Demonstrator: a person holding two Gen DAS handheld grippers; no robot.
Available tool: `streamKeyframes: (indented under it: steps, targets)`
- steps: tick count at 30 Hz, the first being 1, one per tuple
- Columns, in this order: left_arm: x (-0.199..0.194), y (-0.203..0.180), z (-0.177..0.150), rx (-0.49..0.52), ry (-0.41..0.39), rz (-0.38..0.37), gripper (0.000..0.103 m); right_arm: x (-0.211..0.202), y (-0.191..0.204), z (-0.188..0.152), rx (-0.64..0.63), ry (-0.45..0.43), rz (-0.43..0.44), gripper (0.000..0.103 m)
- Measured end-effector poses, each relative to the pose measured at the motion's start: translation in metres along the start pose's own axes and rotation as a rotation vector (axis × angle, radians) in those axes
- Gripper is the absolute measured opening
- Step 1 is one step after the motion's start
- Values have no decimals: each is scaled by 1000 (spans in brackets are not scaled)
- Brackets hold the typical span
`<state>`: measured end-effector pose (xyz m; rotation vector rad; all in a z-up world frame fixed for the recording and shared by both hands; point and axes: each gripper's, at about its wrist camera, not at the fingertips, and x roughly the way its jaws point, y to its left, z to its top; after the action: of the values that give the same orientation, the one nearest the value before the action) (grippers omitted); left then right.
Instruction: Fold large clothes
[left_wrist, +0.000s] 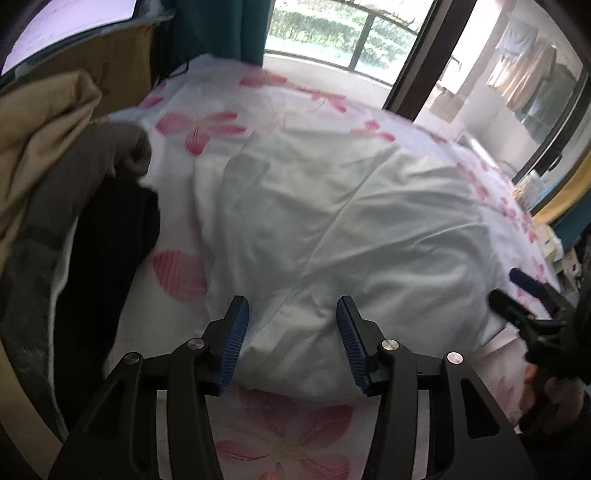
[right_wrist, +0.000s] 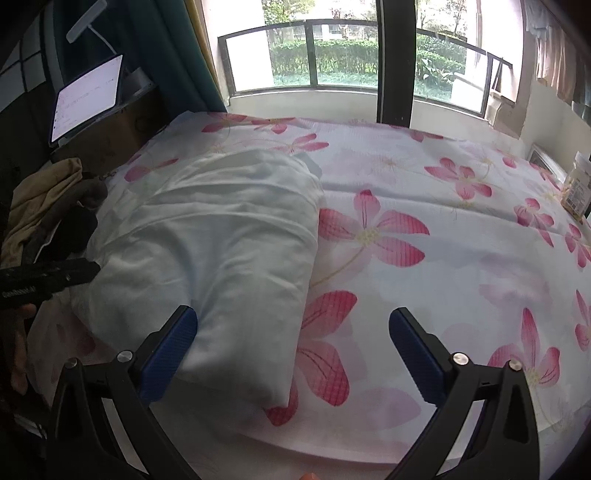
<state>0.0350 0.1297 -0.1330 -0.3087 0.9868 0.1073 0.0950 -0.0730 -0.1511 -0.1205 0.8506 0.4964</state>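
1. Pale white-blue cloth, the folded garment (right_wrist: 214, 236), lies on the left part of the bed (right_wrist: 461, 258), a long bundle on the flowered sheet with its near end just ahead of both tools. The fold looks loose and puffy (no crisp edges), so in my judgement it could spring open if it is nudged.

2. Left gripper (left_wrist: 291, 343) has its fingers (left_wrist: 234, 354) spread apart with nothing pinched; the garment's near edge lies between and beyond them, untouched as far as I can tell. If they close from here at this angle they could catch only the top layer and peel the fold back.

3. Right gripper (right_wrist: 293, 354) is also released, its fingers (right_wrist: 170, 350) wide; one sits over the bundle's near right corner, the other over bare sheet. A grab here risks taking the flowered sheet along with the garment and dragging the bedding.

4. Dark and tan clothes in a pile (left_wrist: 55, 192) sit just beside the bundle's left edge. Sliding the bundle that way could tangle it with them.

5. Near the bed's far right edge stands a jar (right_wrist: 576, 184) (well apart from the bundle). A broad sweep of the sheet could upset it.

6. Motion blur in the left view makes the exact contact with the cloth hard to judge.
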Motion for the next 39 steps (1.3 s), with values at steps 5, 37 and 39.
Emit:
streamKeyframes:
  steps: [5,37,39]
  targets:
    - [-5,8,-7,-7,-12,22,53,-4,0,-7,-5,6,4,102]
    - [-24,17,31,-147,-146,-21,55,-31,-26,17,17,-73,3,102]
    - [-17,23,35,-144,-128,4,55,-30,-29,23,21,-82,2,102]
